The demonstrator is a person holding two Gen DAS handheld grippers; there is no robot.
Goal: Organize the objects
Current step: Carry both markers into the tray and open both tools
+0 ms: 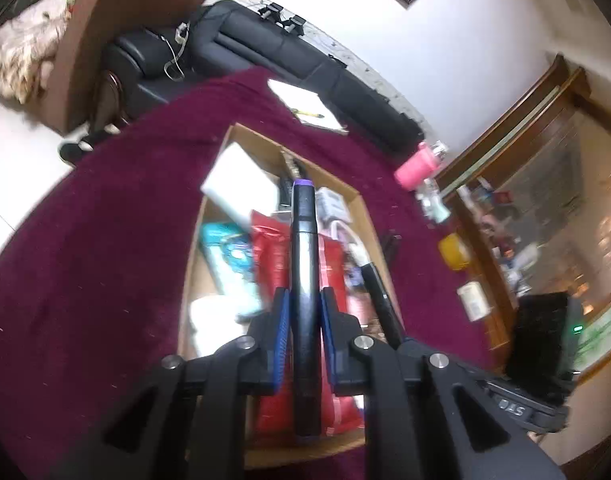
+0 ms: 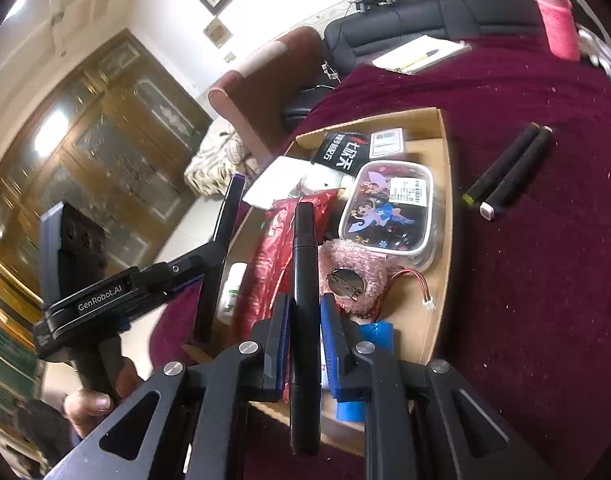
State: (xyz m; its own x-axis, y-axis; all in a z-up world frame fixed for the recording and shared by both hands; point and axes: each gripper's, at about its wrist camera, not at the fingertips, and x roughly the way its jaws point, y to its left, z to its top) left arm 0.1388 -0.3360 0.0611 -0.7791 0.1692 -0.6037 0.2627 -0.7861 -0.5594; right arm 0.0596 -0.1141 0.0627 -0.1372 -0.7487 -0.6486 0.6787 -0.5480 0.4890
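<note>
My left gripper (image 1: 304, 300) is shut on a black marker with a purple end (image 1: 303, 240), held over an open cardboard box (image 1: 241, 136) of small items. My right gripper (image 2: 304, 304) is shut on a plain black marker (image 2: 304, 248) over the same box (image 2: 445, 200). In the right wrist view the left gripper (image 2: 201, 270) hangs at the box's left rim, its purple-tipped marker (image 2: 225, 224) pointing up. Two more black markers (image 2: 505, 168) lie side by side on the maroon cloth (image 2: 545, 280), right of the box.
The box holds a red packet (image 2: 265, 260), a clear case with cartoon figures (image 2: 389, 212), a white bottle (image 2: 233, 288) and other bits. A notepad with a pen (image 2: 417, 54) and a pink bottle (image 2: 557, 28) sit further back. A black sofa (image 1: 305, 52) borders the table.
</note>
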